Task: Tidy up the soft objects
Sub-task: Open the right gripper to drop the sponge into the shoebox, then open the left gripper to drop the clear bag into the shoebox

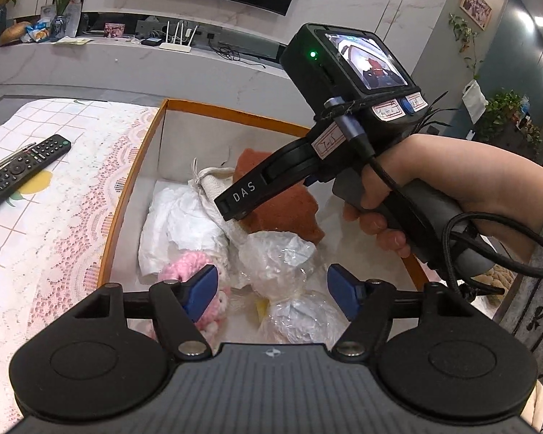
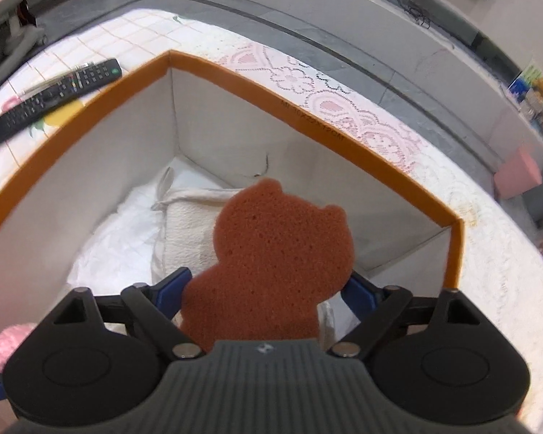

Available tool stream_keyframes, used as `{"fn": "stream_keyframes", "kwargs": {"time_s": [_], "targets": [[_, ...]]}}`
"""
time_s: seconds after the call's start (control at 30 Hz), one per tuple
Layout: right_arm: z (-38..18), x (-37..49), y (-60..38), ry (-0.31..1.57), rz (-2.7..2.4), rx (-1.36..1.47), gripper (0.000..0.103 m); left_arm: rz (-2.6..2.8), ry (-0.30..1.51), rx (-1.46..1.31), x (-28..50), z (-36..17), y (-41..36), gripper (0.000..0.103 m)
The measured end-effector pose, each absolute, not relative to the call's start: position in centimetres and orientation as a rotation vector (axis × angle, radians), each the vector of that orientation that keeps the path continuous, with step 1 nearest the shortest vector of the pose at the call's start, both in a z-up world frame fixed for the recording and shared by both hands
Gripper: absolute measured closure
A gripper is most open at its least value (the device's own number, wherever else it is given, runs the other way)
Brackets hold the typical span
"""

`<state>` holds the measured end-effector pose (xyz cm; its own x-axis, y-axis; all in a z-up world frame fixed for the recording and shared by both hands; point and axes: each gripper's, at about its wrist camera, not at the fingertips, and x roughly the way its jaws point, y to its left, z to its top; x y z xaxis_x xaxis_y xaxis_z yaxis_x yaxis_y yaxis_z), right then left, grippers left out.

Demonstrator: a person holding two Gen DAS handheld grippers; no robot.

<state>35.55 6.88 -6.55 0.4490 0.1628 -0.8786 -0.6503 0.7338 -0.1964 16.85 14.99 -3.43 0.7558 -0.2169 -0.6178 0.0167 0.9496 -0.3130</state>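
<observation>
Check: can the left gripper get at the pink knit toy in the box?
Probably yes. The left gripper is open right above the box, and the pink toy lies uncovered beside its left finger.

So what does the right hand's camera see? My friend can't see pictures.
A brown bear-shaped sponge stands between the right gripper's blue fingers, over an orange-rimmed box. White cloths lie inside the box. A black remote rests on the lacy tablecloth beside it.
</observation>
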Motion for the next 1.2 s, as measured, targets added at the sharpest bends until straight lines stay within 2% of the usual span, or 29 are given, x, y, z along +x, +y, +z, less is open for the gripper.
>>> {"fn": "stream_keyframes", "kwargs": {"time_s": [0.07,0.17,0.33,0.7,0.8,0.87,0.97,1.2], "targets": [[-6.2,35.1,7.1,0.974,0.542,-0.587,0.013,-0.132,0.706,-0.299,17.0,-3.5,15.3,0.021],[-5.5,34.5,7.0,0.947,0.56,-0.614,0.003,-0.138,0.706,-0.294,17.1,-3.6,15.2,0.02],[-4.4,33.5,7.3,0.895,0.617,-0.654,0.003,-0.145,0.701,-0.292,17.0,-3.5,15.1,0.018],[-2.2,33.5,5.6,0.845,0.654,-0.475,0.003,-0.166,0.668,-0.274,16.7,-3.2,15.0,0.017],[-0.3,32.9,3.5,0.708,0.678,-0.223,0.003,-0.174,0.667,-0.271,16.8,-3.2,14.8,0.017],[0.3,33.0,2.3,0.739,0.744,-0.109,0.003,-0.176,0.661,-0.264,16.8,-3.1,14.7,0.017],[0.9,32.5,2.8,0.731,0.601,-0.236,0.003,-0.171,0.652,-0.242,16.7,-3.0,14.3,0.017],[2.7,31.6,-0.9,0.706,0.646,-0.139,0.003,-0.166,0.604,-0.198,16.4,-1.1,12.4,0.017]]}}
